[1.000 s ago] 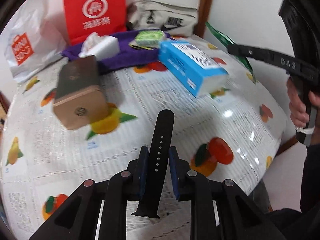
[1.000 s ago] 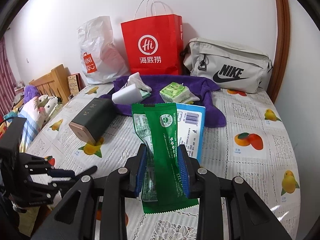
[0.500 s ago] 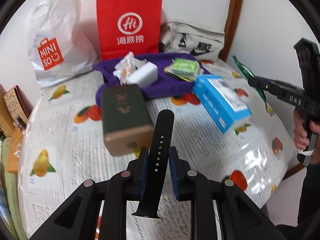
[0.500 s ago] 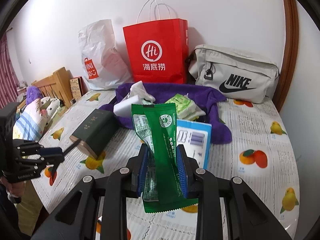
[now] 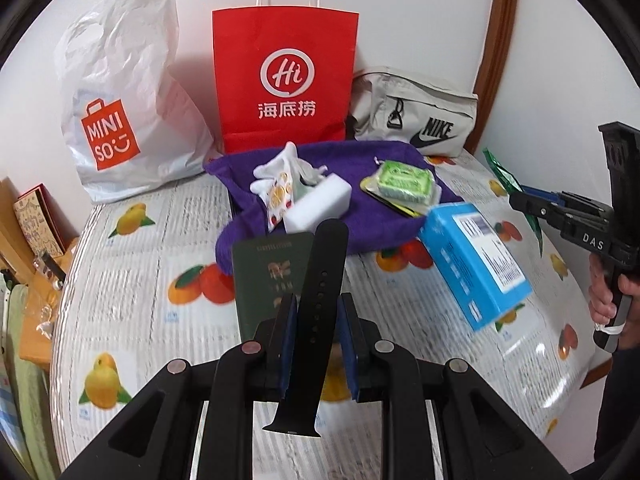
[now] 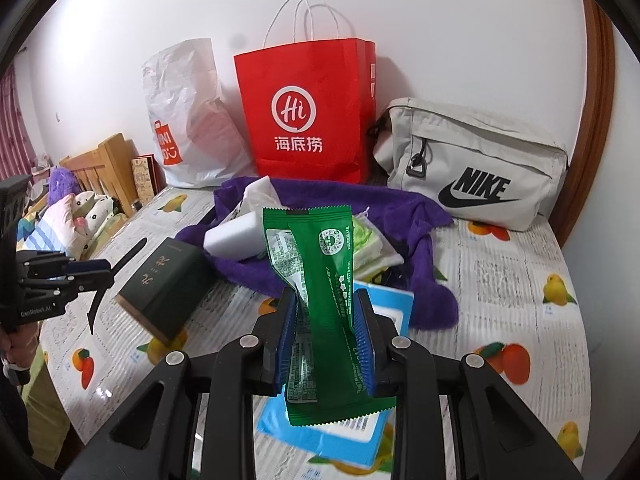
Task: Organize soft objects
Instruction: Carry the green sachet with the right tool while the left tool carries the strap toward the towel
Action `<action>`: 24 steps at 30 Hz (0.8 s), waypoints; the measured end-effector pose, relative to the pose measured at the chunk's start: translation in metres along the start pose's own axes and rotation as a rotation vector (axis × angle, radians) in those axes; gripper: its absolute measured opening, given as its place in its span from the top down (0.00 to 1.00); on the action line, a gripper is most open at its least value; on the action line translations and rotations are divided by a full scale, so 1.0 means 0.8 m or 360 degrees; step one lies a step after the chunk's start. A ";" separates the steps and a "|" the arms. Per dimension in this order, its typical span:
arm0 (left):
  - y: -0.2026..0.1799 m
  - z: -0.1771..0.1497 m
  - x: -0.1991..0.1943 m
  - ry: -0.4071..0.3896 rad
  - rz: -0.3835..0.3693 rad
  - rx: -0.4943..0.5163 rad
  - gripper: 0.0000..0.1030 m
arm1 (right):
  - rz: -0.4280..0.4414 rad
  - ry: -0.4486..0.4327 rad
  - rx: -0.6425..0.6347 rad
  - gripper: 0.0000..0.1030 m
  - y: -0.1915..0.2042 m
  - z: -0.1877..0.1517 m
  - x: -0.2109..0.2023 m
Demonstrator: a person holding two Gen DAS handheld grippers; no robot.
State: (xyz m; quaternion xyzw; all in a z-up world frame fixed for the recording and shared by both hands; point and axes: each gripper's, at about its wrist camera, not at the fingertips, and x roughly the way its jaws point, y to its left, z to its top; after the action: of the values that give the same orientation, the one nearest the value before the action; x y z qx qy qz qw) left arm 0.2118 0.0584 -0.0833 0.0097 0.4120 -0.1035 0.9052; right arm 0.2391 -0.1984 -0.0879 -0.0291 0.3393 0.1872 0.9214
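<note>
Left gripper: we saw its blue pads clenched on a black perforated rubber watch strap, held upright above the table.
Right gripper: we saw its jaws grasping a flat green foil sachet, standing upright over a light-blue cardboard box.
Table: we noted a fruit-printed plastic cover.
Purple towel: we found it spread at the back, bearing a white foam block, a green wrapped pack and a crumpled white pouch.
Dark green box: we saw it just beside the towel's near edge.
Back wall: we saw a red paper bag, a white plastic bag and a beige fabric pouch.
</note>
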 end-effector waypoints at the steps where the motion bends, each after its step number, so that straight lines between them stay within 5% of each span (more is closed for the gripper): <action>1: 0.002 0.004 0.003 0.0000 0.0000 -0.0006 0.81 | 0.0002 0.0003 -0.0004 0.73 -0.002 0.003 0.004; 24: 0.018 0.104 0.089 -0.0005 0.0009 -0.0004 0.80 | -0.0006 0.0029 -0.0009 0.73 -0.051 0.066 0.087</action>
State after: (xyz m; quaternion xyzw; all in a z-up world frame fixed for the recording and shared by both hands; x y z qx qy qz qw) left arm 0.3217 0.0513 -0.0824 0.0094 0.4108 -0.1005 0.9061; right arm 0.3349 -0.2037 -0.0944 -0.0341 0.3470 0.1861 0.9186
